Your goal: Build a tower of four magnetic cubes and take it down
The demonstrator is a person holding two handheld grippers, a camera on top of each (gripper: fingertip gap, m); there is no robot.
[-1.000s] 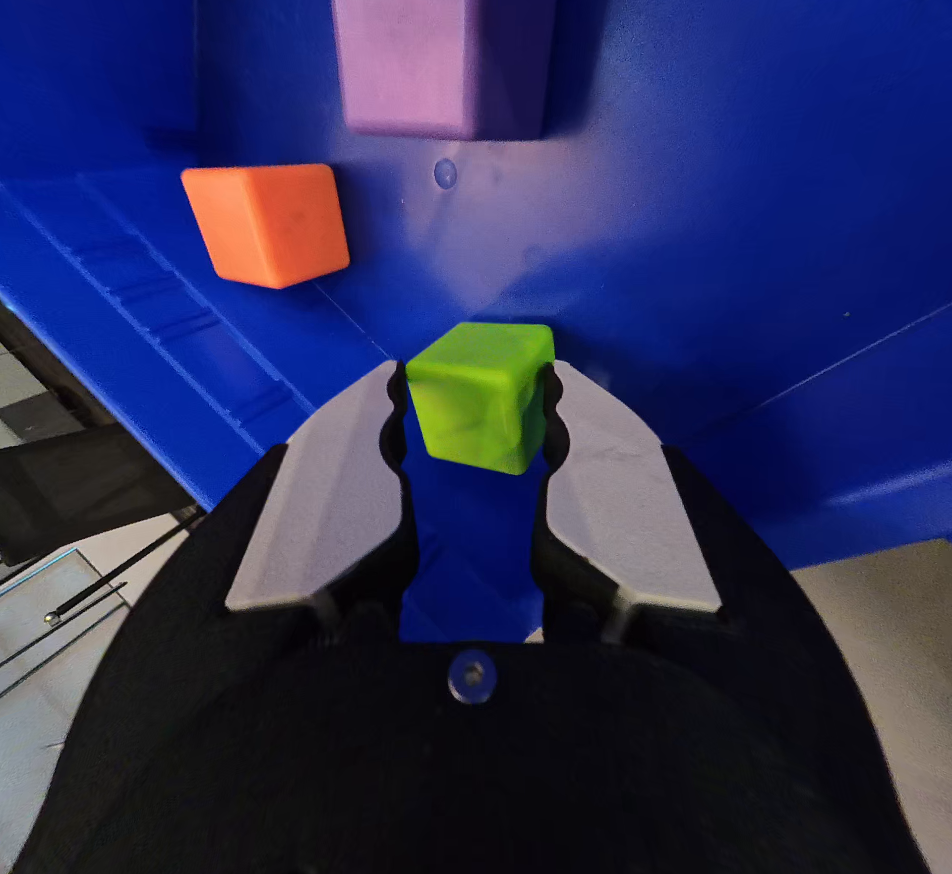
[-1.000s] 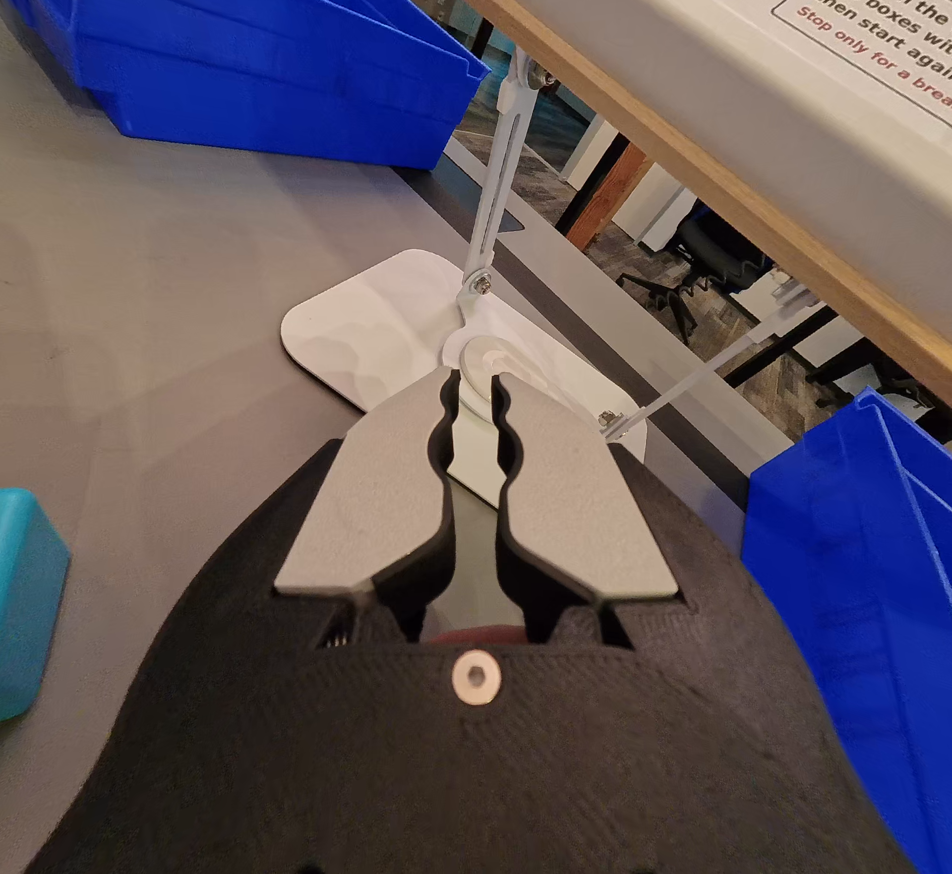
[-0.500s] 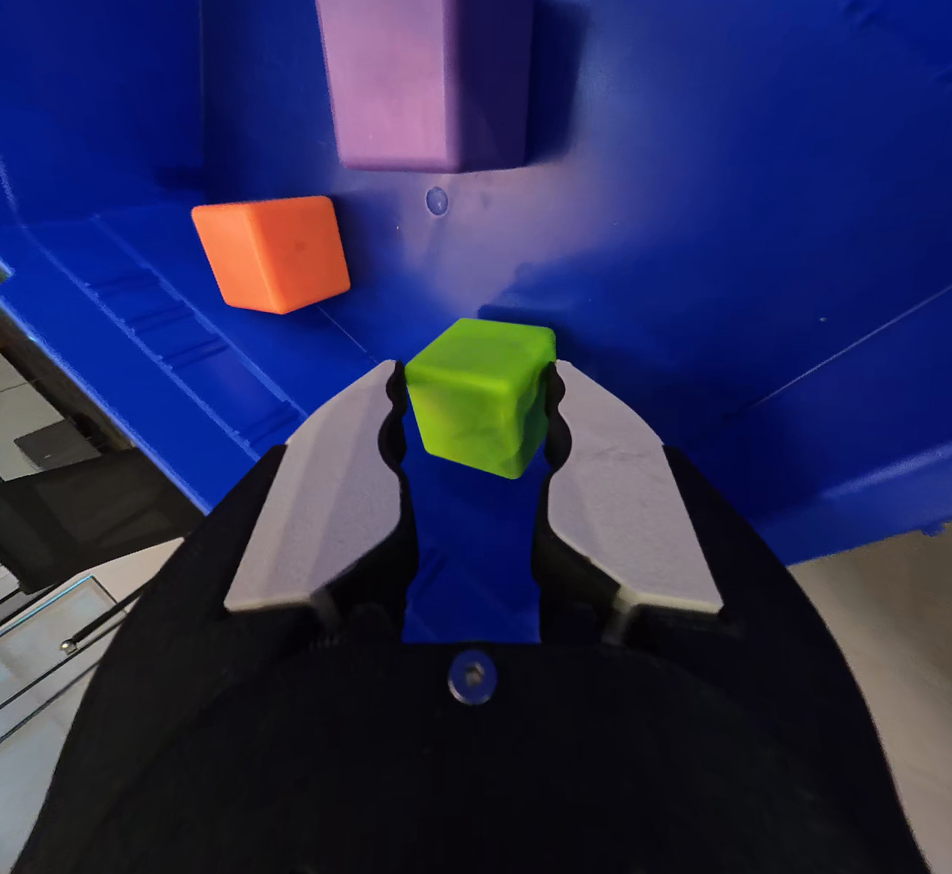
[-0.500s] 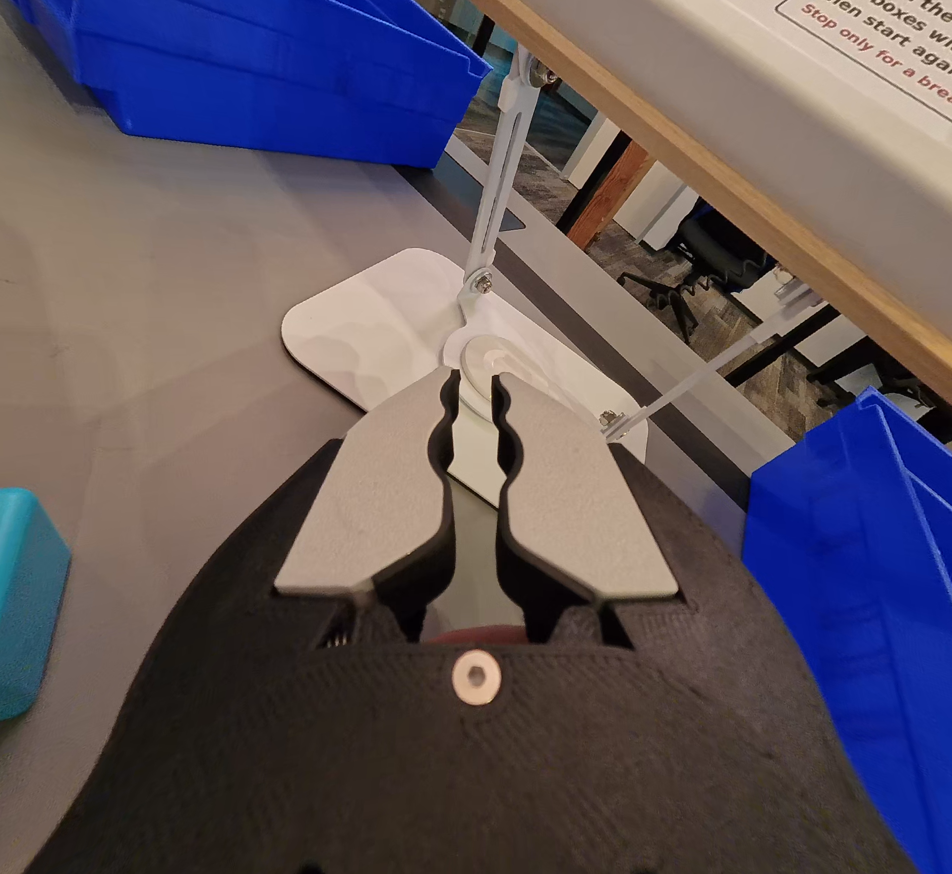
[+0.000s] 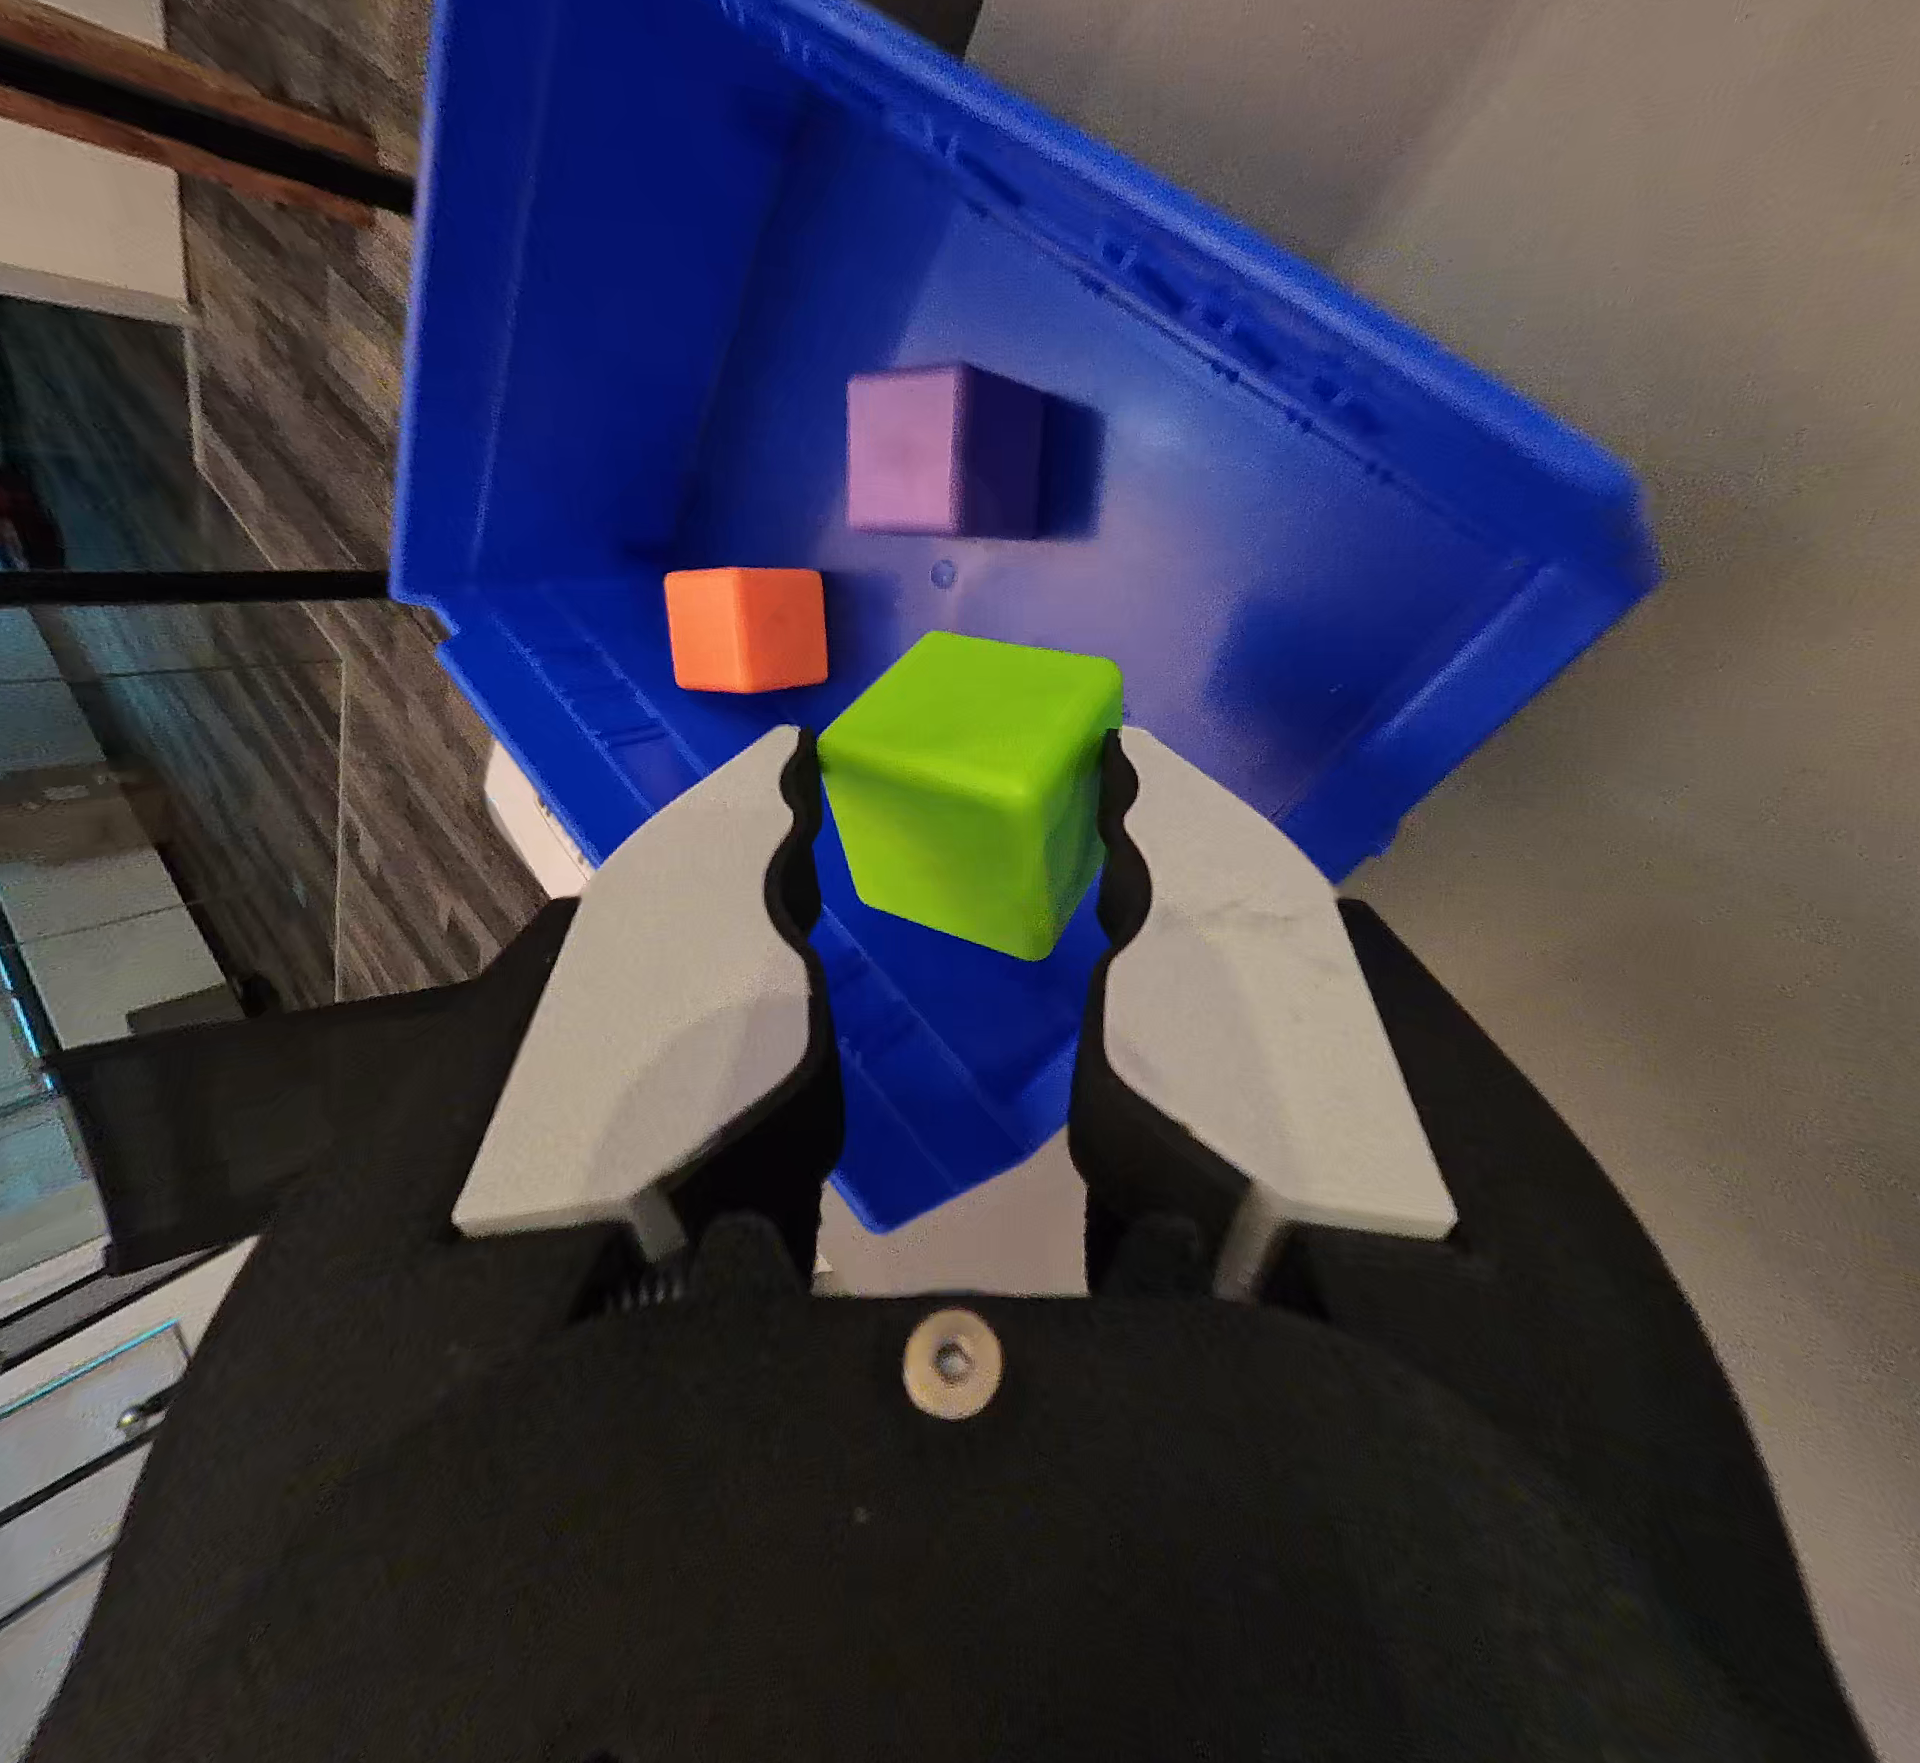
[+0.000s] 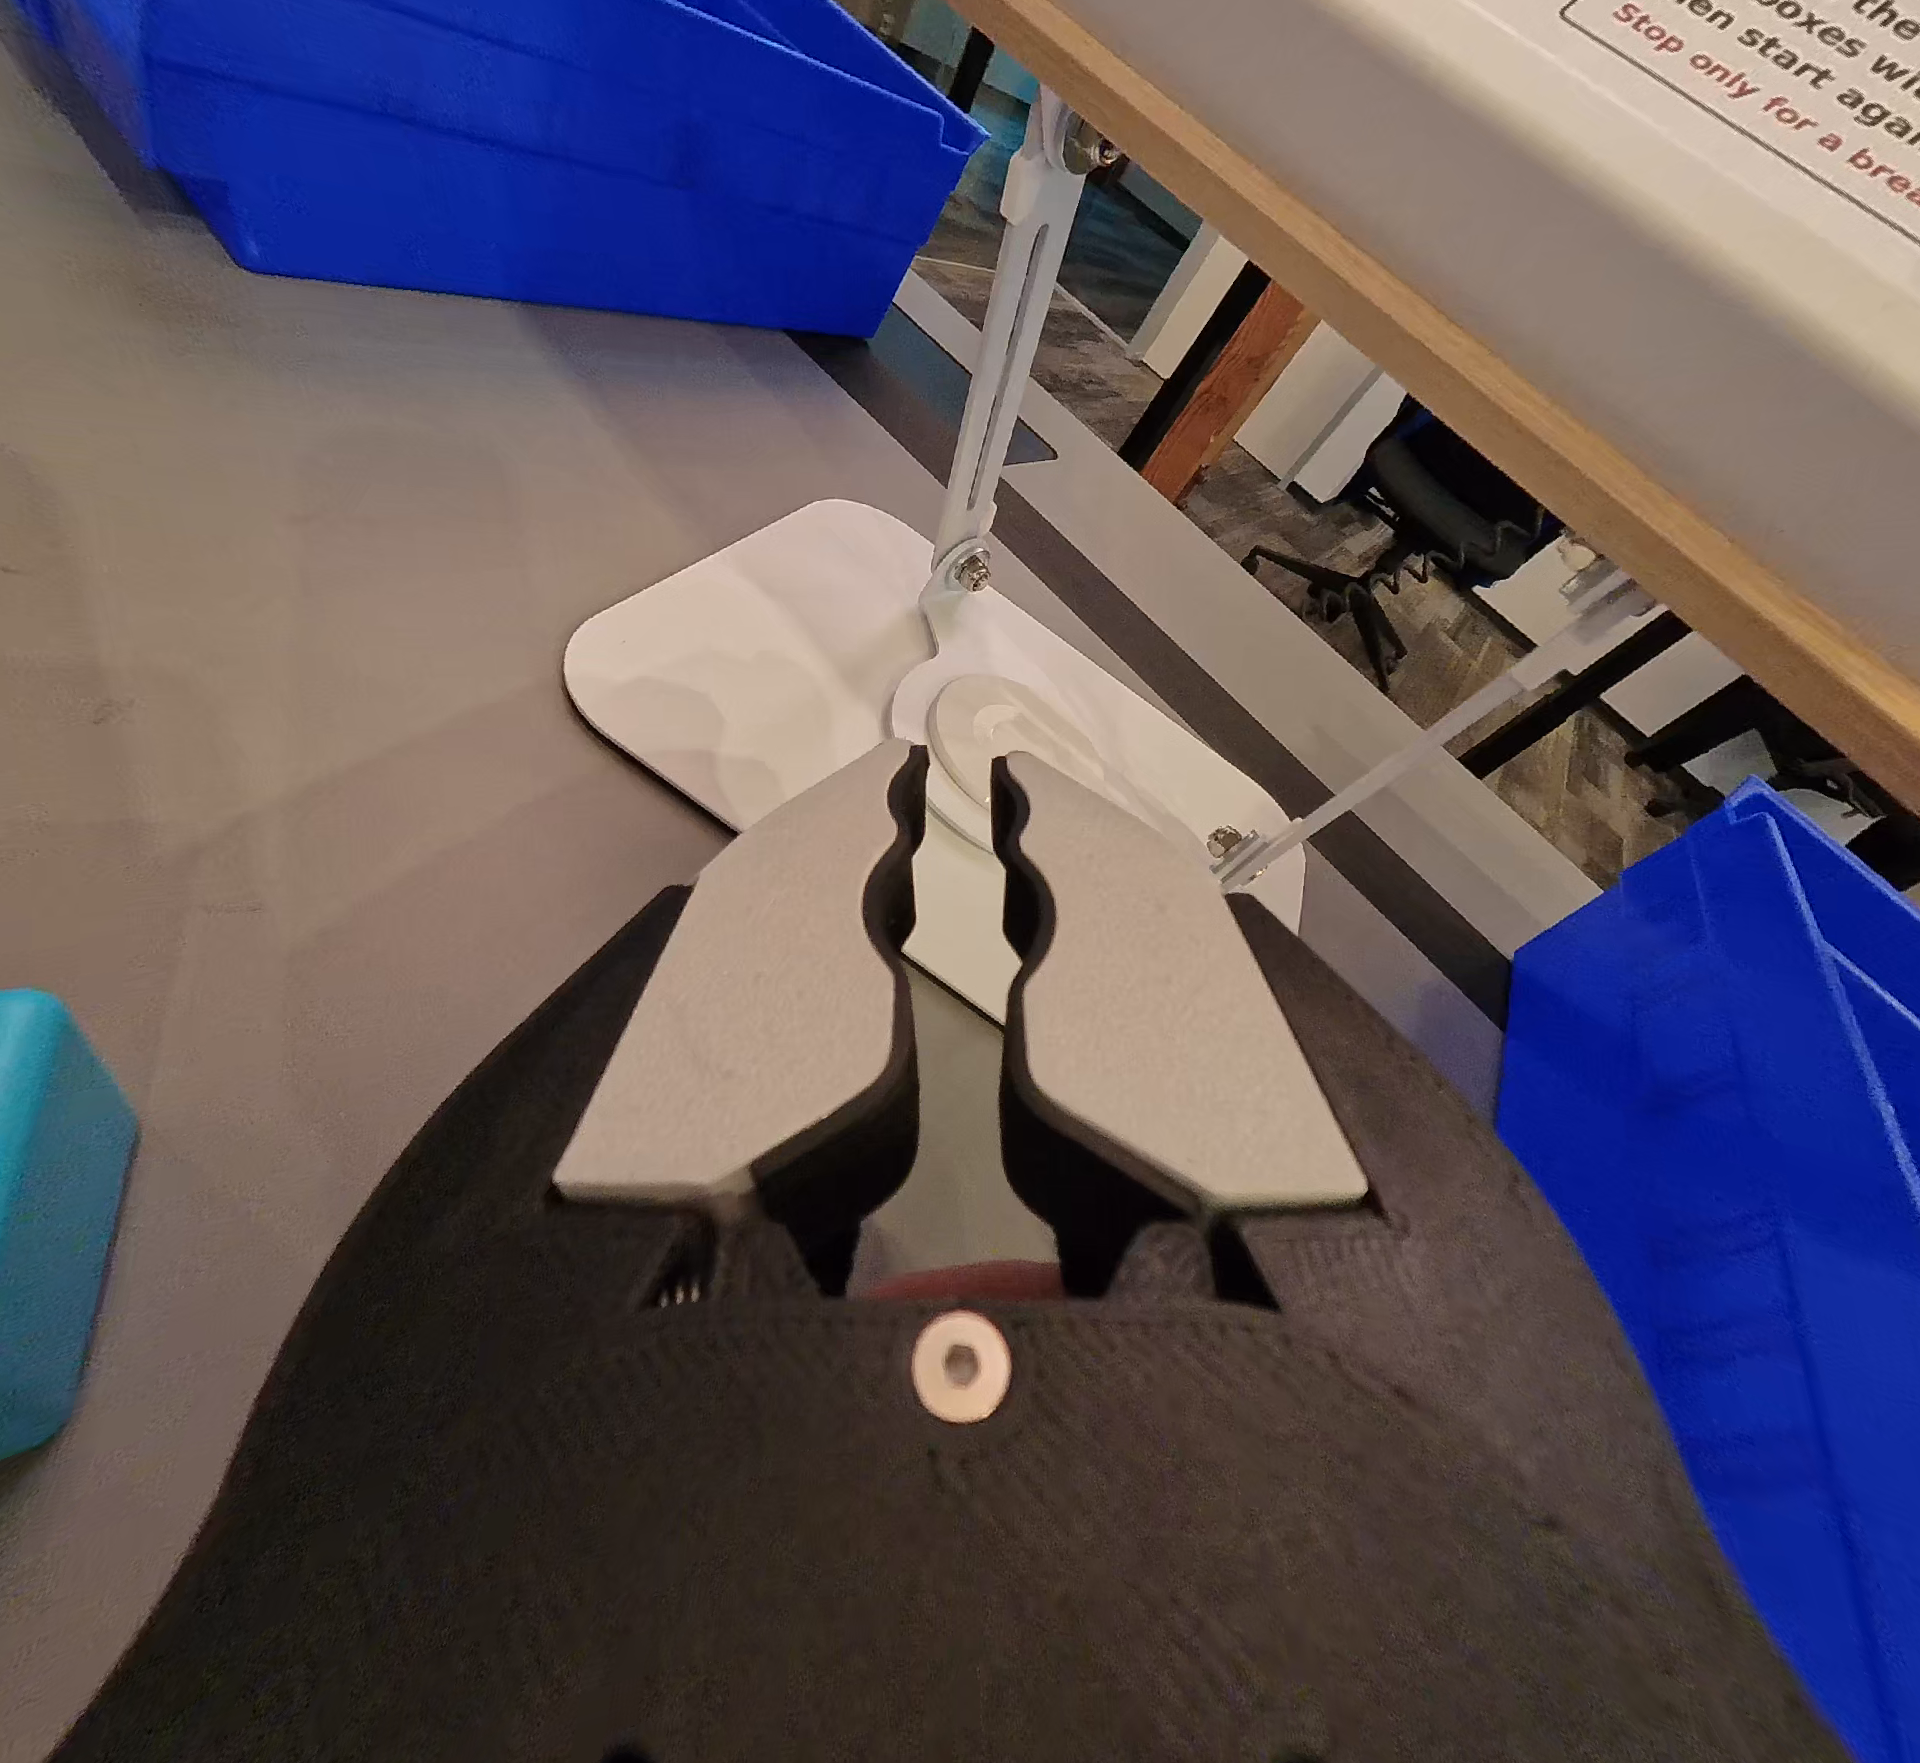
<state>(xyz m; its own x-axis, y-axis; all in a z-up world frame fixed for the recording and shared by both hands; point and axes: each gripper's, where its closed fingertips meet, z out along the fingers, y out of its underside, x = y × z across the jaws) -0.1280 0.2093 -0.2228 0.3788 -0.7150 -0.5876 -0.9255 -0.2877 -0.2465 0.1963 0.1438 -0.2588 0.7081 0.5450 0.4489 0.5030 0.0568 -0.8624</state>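
Note:
My left gripper [image 5: 961,757] is shut on a green cube [image 5: 966,783] and holds it above a blue bin [image 5: 1351,570]. An orange cube [image 5: 745,627] and a purple cube [image 5: 925,448] lie on the bin's floor, beyond the green one. My right gripper [image 6: 956,768] is nearly closed and empty, low over the grey table [image 6: 312,570]. A teal cube [image 6: 52,1214] stands on the table at the left edge of the right wrist view.
A white stand base [image 6: 748,685] with a thin arm sits just ahead of the right gripper. Blue bins stand at the back left [image 6: 468,103] and at the right [image 6: 1714,1194]. A wooden-edged board with a printed sheet [image 6: 1455,103] overhangs the table. Tip to tip, the grippers are about 35 cm apart.
My left gripper has lifted and pulled back with the green cube, so the whole bin now shows and the orange and purple cubes look smaller. The right gripper has barely moved.

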